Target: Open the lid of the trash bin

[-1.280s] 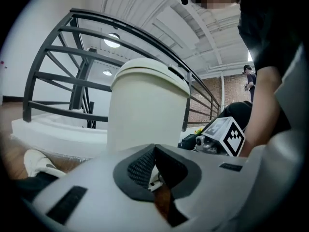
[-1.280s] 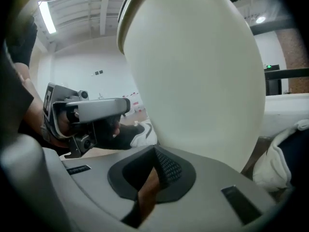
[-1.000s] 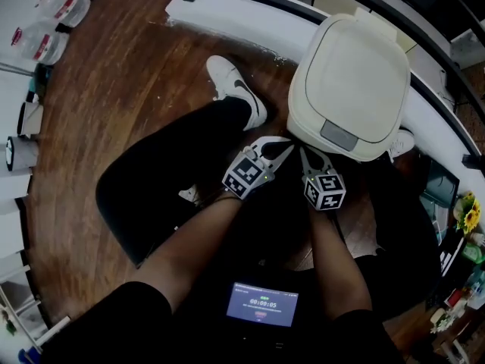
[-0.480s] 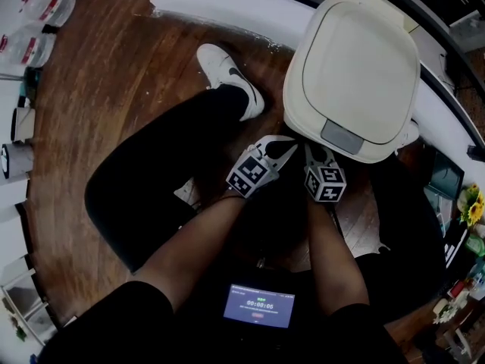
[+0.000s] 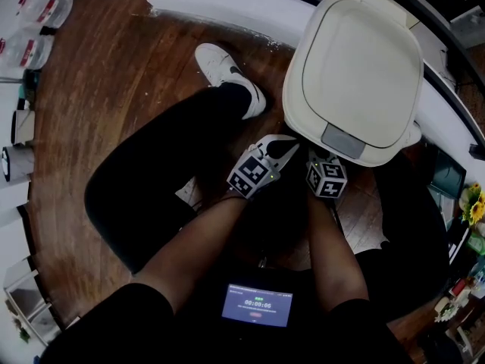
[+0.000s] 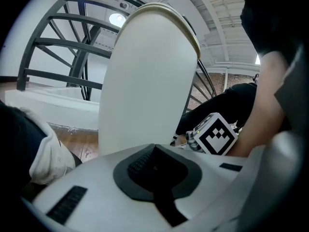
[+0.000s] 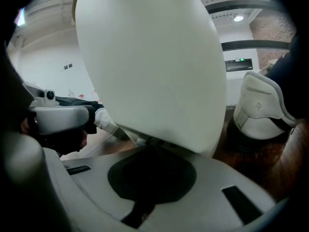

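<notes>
The cream plastic trash bin point(image 5: 297, 108), smooth and round-cornered, is seen at the upper right of the head view with its lid point(image 5: 362, 63) down. Its base is hidden. The left tool point(image 5: 282, 149) and right tool point(image 5: 317, 158) are held low before it, below a grey tab point(image 5: 342, 141). Each tool's jaws are closed together on nothing. A white shoe point(image 5: 227, 74) is set on the wooden floor point(image 5: 114, 89), left of the bin.

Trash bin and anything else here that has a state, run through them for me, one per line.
trash bin: upright on the floor
lid: closed, flat on the bin
left gripper: jaws together, holding nothing
right gripper: jaws together, holding nothing, tip close to the bin's front
small screen: lit
</notes>
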The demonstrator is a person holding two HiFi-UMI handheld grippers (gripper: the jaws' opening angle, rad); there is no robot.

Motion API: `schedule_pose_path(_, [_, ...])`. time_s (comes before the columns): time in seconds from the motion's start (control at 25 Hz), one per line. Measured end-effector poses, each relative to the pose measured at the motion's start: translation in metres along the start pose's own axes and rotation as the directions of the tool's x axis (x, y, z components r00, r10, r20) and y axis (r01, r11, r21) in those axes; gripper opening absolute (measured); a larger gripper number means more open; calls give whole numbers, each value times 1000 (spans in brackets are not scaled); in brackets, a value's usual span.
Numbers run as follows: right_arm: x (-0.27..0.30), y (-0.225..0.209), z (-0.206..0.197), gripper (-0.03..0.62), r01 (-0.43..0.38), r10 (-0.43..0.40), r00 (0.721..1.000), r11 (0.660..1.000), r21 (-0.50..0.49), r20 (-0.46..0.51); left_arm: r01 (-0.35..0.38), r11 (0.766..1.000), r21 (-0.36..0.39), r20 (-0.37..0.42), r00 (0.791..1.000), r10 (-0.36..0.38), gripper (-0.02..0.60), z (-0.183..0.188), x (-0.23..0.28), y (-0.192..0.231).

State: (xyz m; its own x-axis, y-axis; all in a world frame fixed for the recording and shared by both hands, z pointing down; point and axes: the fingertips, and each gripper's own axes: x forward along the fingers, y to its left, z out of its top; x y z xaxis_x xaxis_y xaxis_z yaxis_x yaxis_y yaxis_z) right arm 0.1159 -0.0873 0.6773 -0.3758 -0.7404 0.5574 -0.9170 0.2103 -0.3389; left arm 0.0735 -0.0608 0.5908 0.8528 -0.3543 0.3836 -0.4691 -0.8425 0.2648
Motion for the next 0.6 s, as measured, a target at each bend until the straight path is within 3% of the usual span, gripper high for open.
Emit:
schedule_pose_path(0.16, [8,-1,-6,4,10,-13,999,998,-62,-43,-3,1000,-3,3,1000,3,34,0,-1,4])
schedule_pose_path(0.32, [11,-11,-15,2,50,-52,996,998,-34,-70,0,1000,-4,6,1000,0,33,0,-3,3])
schedule_pose_path(0.6, [21,23,2,2,-47,47,999,998,-49,-18,4,1000,-11,16,1000,-4,34,0,-7,6])
